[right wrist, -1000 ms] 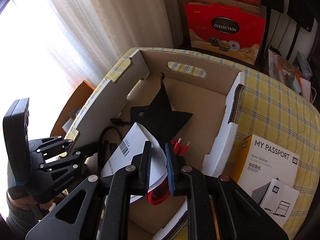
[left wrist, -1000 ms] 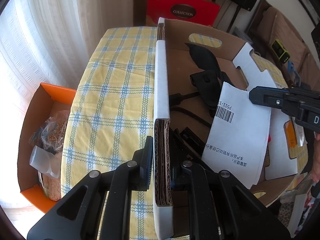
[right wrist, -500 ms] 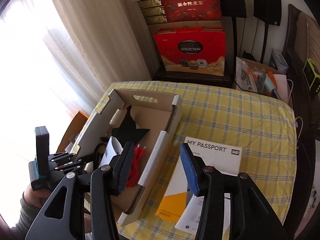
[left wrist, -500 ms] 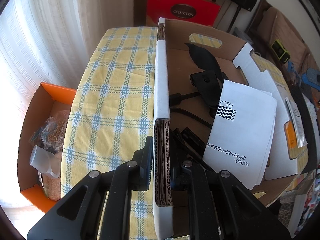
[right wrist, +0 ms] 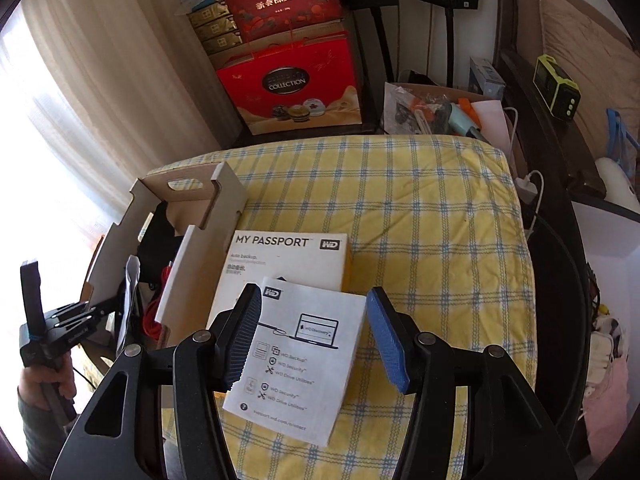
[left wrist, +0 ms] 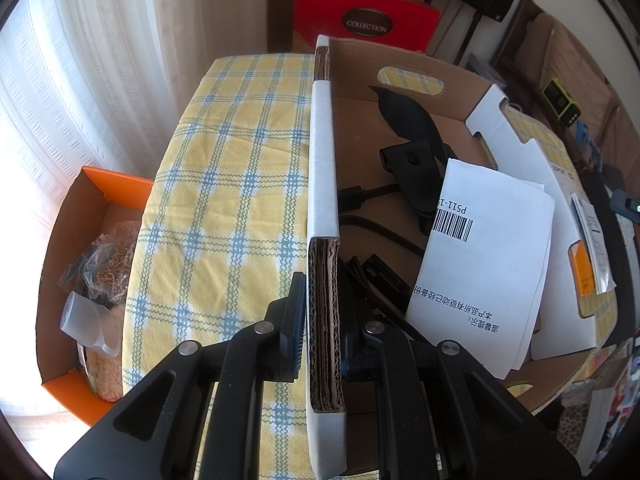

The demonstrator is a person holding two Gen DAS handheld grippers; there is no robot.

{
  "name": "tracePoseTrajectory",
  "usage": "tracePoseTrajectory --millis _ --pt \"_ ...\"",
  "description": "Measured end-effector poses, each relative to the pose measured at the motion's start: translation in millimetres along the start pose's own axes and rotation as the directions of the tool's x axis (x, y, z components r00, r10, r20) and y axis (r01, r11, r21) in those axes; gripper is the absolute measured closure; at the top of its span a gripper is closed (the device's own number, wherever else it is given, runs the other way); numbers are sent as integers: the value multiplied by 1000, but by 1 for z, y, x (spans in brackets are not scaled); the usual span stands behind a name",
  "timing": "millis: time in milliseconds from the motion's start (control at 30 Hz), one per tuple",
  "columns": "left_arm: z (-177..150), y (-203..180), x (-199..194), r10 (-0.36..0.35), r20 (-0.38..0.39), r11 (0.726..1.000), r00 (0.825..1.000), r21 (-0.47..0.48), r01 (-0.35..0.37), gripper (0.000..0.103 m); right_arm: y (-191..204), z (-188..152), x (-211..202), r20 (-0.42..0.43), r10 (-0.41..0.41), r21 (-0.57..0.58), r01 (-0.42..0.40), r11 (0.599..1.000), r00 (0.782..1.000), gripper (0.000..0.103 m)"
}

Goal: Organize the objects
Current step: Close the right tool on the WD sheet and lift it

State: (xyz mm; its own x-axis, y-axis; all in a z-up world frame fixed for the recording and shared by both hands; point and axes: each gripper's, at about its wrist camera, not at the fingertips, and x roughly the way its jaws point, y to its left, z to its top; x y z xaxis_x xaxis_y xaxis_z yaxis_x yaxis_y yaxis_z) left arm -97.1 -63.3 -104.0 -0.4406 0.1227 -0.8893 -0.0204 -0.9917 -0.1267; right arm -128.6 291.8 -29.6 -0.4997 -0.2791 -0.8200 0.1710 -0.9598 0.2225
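the left tool (left wrist: 323, 320) pinches the box (left wrist: 322, 184) wall, papers and black gear lying inside just right of it. the right tool (right wrist: 316, 340) hangs with jaws opening, nothing between them, above the leaflet (right wrist: 296, 364) on the passport box (right wrist: 288, 264), on the checked tabletop (right wrist: 432, 220).

Our left gripper (left wrist: 323, 322), a black two-finger tool angled steeply downward, has its jaws clamped tight on the corrugated edge of the cardboard box wall (left wrist: 323, 208), one finger on either side. In the right wrist view we see our left hand (right wrist: 44, 380), grey sleeve at the wrist, wrapped around that tool's handle. Our right gripper (right wrist: 316, 340), black with blue ribbed pads (right wrist: 386, 340), also tilts downward; its jaws are opening, with nothing pressed between them.
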Motion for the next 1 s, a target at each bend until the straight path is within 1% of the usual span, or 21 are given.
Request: tracePoseTrajectory --millis 167,333,400,433,467,500,533,567,667,833,1000 --pt "0 -1 0 1 0 1000 1000 0 -1 91 -17 -11 15 -37 -10 50 12 999 999 47" --pt "0 0 0 0 0 1000 1000 0 0 91 -27 -22 27 -68 32 96 -25 995 997 47" --pt "0 -1 0 2 0 1000 1000 0 -2 91 -30 -24 28 -61 45 111 -38 993 997 48" --pt "0 -1 0 2 0 1000 1000 0 -2 91 -30 -24 27 -58 51 114 -44 992 997 53" --pt "0 -1 0 1 0 1000 1000 0 -1 91 -30 -23 27 -54 60 117 -53 992 997 61" --pt "0 -1 0 2 0 1000 1000 0 -2 91 -30 -22 26 -52 70 121 -63 991 996 66" --pt "0 -1 0 1 0 1000 1000 -1 -1 91 -30 -22 25 -49 79 123 -72 990 996 75" --pt "0 0 0 1 0 1000 1000 -2 -1 91 -29 -21 24 -42 74 122 -69 990 996 81" --pt "0 0 0 3 0 1000 1000 -2 -3 91 -27 -18 18 -19 58 112 -56 992 998 90" --pt "0 1 0 3 -1 1000 1000 -3 -3 91 -21 -13 5 22 67 96 -69 993 998 96" --pt "0 1 0 4 0 1000 1000 -3 -4 91 -7 -3 -7 54 105 75 -109 991 993 99"
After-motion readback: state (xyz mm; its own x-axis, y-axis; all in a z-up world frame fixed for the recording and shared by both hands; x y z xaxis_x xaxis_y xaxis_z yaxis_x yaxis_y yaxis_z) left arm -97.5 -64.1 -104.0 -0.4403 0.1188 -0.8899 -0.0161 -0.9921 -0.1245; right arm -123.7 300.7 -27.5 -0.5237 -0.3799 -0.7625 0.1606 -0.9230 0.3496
